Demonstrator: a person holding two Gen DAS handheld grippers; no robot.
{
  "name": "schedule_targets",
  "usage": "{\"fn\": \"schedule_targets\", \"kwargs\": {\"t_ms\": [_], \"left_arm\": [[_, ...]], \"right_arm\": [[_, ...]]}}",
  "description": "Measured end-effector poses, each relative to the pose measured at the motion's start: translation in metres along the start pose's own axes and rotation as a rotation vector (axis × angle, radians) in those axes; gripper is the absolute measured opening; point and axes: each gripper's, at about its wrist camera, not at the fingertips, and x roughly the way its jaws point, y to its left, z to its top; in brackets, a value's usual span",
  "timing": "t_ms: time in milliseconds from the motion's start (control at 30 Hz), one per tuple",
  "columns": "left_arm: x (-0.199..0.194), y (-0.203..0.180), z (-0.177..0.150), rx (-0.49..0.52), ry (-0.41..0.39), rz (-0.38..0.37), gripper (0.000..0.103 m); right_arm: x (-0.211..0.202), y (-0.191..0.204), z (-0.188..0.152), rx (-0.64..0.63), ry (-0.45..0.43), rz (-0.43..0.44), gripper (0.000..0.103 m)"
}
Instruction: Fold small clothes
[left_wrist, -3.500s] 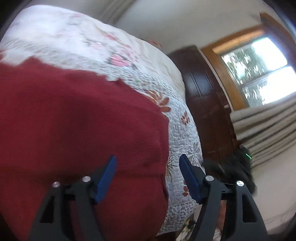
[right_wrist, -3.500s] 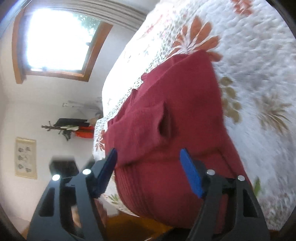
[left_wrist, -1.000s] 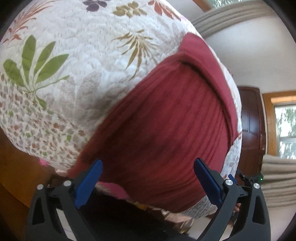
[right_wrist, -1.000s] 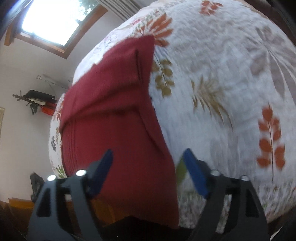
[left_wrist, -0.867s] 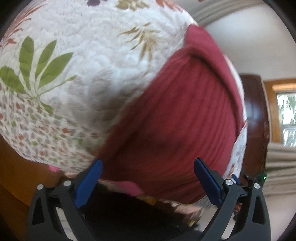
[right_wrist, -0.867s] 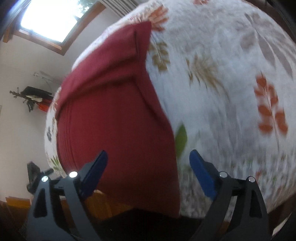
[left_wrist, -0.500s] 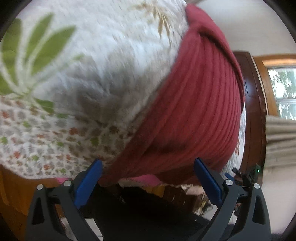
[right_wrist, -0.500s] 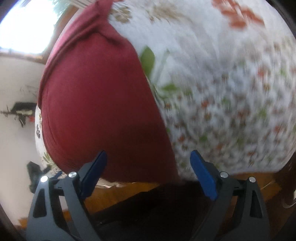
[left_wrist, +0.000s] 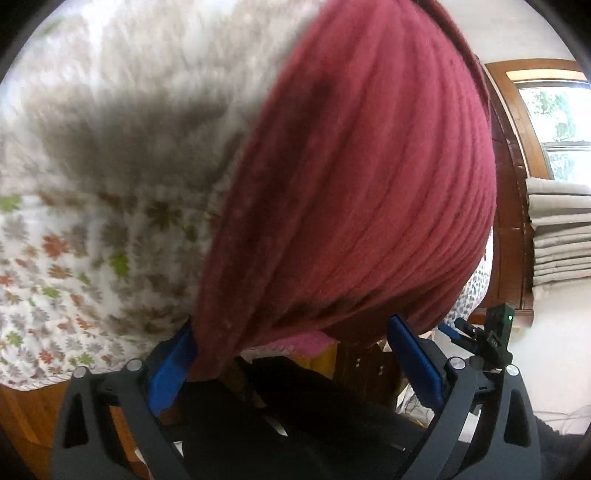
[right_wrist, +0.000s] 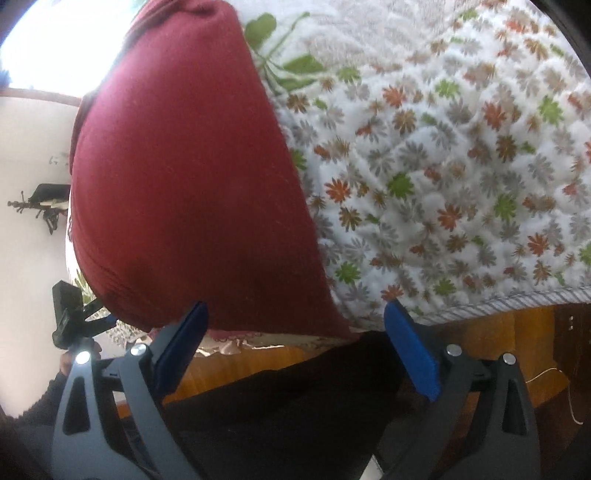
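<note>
Left wrist view blurred, left claw (left_wrist: 291, 365) and right claw (right_wrist: 295, 349) wide, red garment (right_wrist: 192, 184) edge between.

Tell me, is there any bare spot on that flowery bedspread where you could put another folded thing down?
Yes. In the right wrist view the floral quilt is bare from the red garment to the quilt's stitched edge. In the left wrist view it is also bare on the garment's other side. It is crowded only at the near edge, where the open left gripper and right gripper straddle the garment's corners.
</note>
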Motion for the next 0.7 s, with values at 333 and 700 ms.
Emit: {"fn": "schedule_targets", "kwargs": {"t_ms": [333,700], "left_arm": [[-0.007,0.015,0.01,-0.018,0.014,0.018,0.048],[-0.015,0.031,0.019,-0.054,0.018,-0.005,0.052]], "right_arm": [[0.028,0.02,0.008,-0.079,0.051,0.019,0.073],[0.021,0.014,0.014,-0.065,0.076,0.06,0.063]]}}
